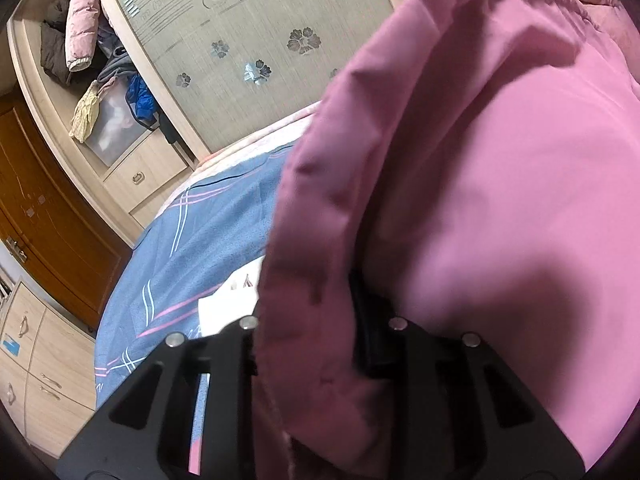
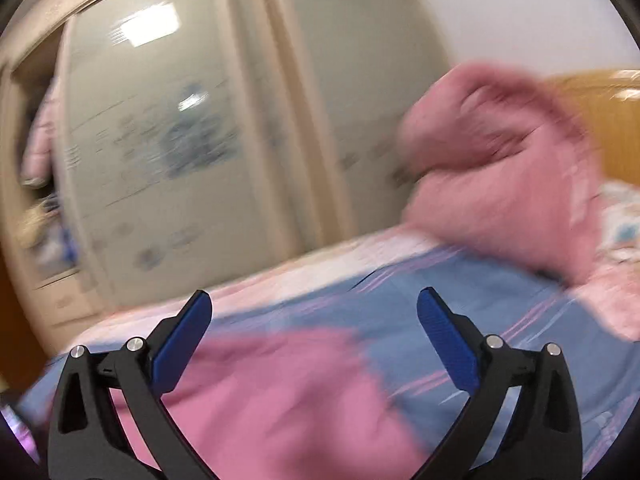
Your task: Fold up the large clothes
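My left claw (image 1: 320, 344) is clamped on an edge of the large pink padded fabric garment (image 1: 480, 180), lifted above the bed with the blue striped cover (image 1: 192, 248). My right claw (image 2: 314, 320) is spread apart and empty over that bed, with more pink cloth (image 2: 288, 392) lying just below it; this view is blurred. Step looks like gathering and spreading out, fold not yet made. Next I'd pinch the loose part with the right claw, then lay it flat.
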A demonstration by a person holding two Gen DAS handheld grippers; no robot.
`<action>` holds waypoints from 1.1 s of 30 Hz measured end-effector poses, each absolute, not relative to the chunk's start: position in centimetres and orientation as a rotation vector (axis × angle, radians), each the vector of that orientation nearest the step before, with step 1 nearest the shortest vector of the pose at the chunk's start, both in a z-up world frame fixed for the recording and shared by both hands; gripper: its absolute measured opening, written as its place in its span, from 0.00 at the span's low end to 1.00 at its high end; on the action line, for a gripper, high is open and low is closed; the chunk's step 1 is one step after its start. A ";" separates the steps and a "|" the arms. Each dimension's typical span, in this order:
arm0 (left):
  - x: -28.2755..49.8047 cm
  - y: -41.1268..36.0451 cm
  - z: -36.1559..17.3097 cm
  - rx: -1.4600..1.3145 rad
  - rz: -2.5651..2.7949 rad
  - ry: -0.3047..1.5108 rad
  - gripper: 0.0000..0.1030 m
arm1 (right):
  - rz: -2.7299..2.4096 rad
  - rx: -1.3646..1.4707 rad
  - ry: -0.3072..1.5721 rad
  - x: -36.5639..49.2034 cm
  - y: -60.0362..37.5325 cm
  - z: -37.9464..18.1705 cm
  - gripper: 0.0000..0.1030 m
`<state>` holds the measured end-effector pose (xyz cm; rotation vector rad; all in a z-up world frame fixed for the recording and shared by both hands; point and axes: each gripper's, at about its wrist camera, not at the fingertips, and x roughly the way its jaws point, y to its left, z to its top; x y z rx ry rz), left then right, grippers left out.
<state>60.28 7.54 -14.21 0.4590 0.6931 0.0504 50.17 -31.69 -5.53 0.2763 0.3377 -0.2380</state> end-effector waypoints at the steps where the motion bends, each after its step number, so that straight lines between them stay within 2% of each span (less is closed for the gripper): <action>1: 60.3 7.6 -14.1 0.459 0.050 0.694 0.27 | -0.160 0.222 0.431 51.1 -29.8 -6.5 0.99; 3: 60.3 7.7 -14.1 0.461 0.050 0.695 0.27 | -0.031 0.129 0.596 53.4 -26.6 -8.9 0.99; 5: 59.9 7.5 -14.2 0.463 0.051 0.698 0.27 | -0.003 0.079 0.674 55.3 -24.8 -11.8 0.99; 8: 59.3 7.0 -14.0 0.467 0.052 0.698 0.30 | -0.013 0.137 0.809 58.7 -25.3 -16.8 0.99; 9: 59.2 7.1 -13.7 0.470 0.058 0.685 0.35 | -0.014 0.155 0.838 59.1 -25.5 -18.3 0.99; 11: 59.0 7.1 -12.6 0.486 0.078 0.643 0.67 | -0.018 0.133 0.832 59.0 -25.0 -19.9 0.99; 13: 58.2 7.1 -10.8 0.521 0.071 0.570 0.81 | -0.031 0.127 0.818 58.5 -24.8 -20.6 0.99; 17: 56.8 9.1 -4.8 0.461 0.016 0.521 0.91 | -0.016 0.183 0.816 59.0 -25.6 -21.3 0.99; 20: 55.0 9.2 -1.5 0.498 -0.035 0.518 0.91 | 0.000 0.237 0.796 59.8 -26.2 -20.7 0.99; 25: 51.3 8.7 1.5 0.792 -0.012 0.468 0.92 | -0.004 0.365 0.803 60.6 -28.6 -19.6 0.99; 28: 50.7 10.9 4.8 0.755 0.232 0.345 0.94 | -0.045 0.427 0.815 61.5 -29.6 -19.1 0.99; 30: 48.7 13.1 8.1 0.638 0.447 0.170 0.98 | -0.077 0.467 0.820 61.8 -30.3 -19.4 0.99; 33: 45.7 15.1 10.3 0.404 0.355 0.102 0.98 | -0.086 0.464 0.805 61.4 -30.2 -19.7 0.99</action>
